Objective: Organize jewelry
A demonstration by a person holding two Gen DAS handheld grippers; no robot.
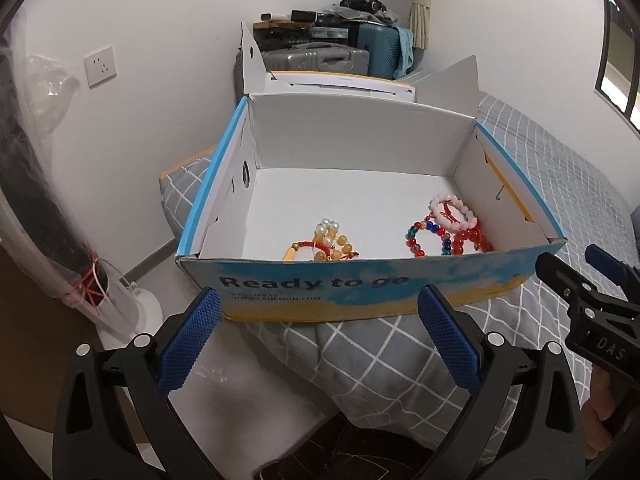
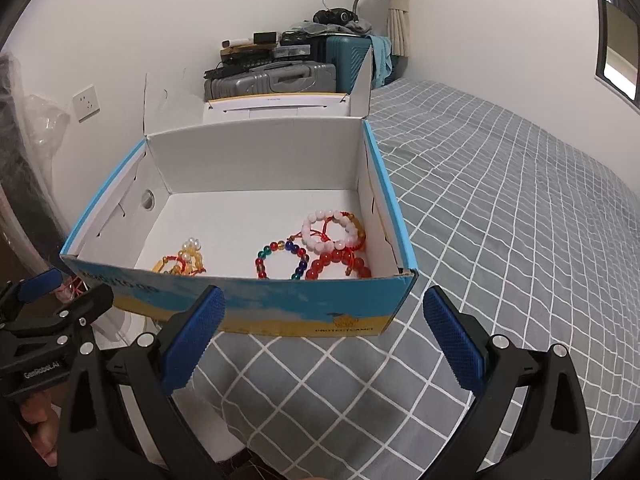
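Observation:
An open cardboard box point(image 1: 320, 292) point(image 2: 304, 308) with a blue and yellow front stands on the bed's near corner. Inside lie several bead bracelets: a yellow and pearl one point(image 1: 330, 242) point(image 2: 186, 260) at the front middle, a multicoloured one point(image 1: 424, 236) point(image 2: 280, 260), a pink one point(image 1: 454, 210) point(image 2: 330, 230) and a red one point(image 1: 470, 240) point(image 2: 340, 264) at the front right. My left gripper point(image 1: 320, 312) is open and empty in front of the box. My right gripper point(image 2: 324, 312) is open and empty, also in front of it.
The bed point(image 2: 500, 200) has a grey checked cover and stretches to the right. The box lid point(image 1: 332, 84) stands open behind. Suitcases with clutter point(image 1: 320, 54) stand at the back wall. A plastic-wrapped fan point(image 1: 48, 220) stands at the left.

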